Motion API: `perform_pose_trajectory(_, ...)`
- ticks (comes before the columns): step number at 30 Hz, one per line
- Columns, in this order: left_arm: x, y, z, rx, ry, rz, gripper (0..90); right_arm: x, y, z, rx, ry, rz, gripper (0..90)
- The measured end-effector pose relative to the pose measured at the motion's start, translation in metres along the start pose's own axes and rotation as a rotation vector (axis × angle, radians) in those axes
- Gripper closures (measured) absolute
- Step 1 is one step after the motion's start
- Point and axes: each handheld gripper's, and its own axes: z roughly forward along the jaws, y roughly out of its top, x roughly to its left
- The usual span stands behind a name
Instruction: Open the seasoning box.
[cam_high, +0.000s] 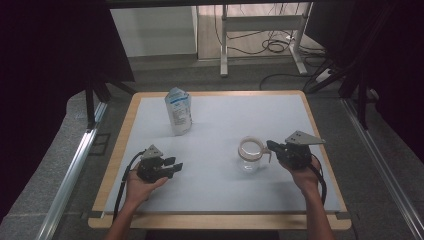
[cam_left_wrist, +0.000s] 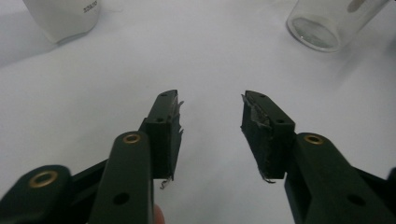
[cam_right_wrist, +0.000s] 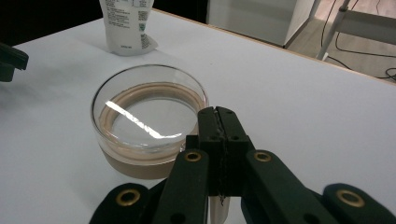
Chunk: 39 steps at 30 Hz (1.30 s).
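Scanning left to right: left gripper (cam_high: 172, 167) sits low over the tabletop (cam_high: 210, 195) near the front left, jaws spread with nothing between them – bare white surface in the gap in the left gripper view. White pouch (cam_high: 179, 111) stands upright toward the back left, well apart from both grippers. Glass jar (cam_high: 251, 154) stands upright, right of centre, tan-rimmed lid (cam_right_wrist: 149, 109) on top. Right gripper (cam_high: 270, 146) is at the jar's right side, jaws pressed together, tip touching or just beside the lid rim – I can't tell whether anything thin, like a tab, is pinched between them. Key relation – the jar lies directly left of the right jaws, vertical axis, so the right hand is far nearer; from the left jaws it lies off to the right across open tabletop. My read: lid work falls to the right, with the left free to brace the jar body.
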Motion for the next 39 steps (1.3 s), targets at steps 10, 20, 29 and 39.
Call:
perform_pose_trajectory(10,-0.006,0.000,0.001,-0.025,-0.009,0.018,78.1,0.000,-0.002,-0.001,-0.011,0.000,0.007,89.4)
perform_pose_trajectory(20,-0.022,0.011,0.017,-0.012,-0.047,0.045,85.3,-0.001,-0.004,-0.003,-0.016,0.003,0.014,89.4)
perform_pose_trajectory(29,-0.041,0.034,0.042,-0.008,-0.103,0.081,87.9,0.000,-0.004,-0.003,-0.017,-0.001,0.002,89.4)
perform_pose_trajectory(39,-0.063,0.061,0.064,-0.030,-0.139,0.115,87.9,0.003,-0.003,0.000,-0.014,0.017,-0.002,89.4)
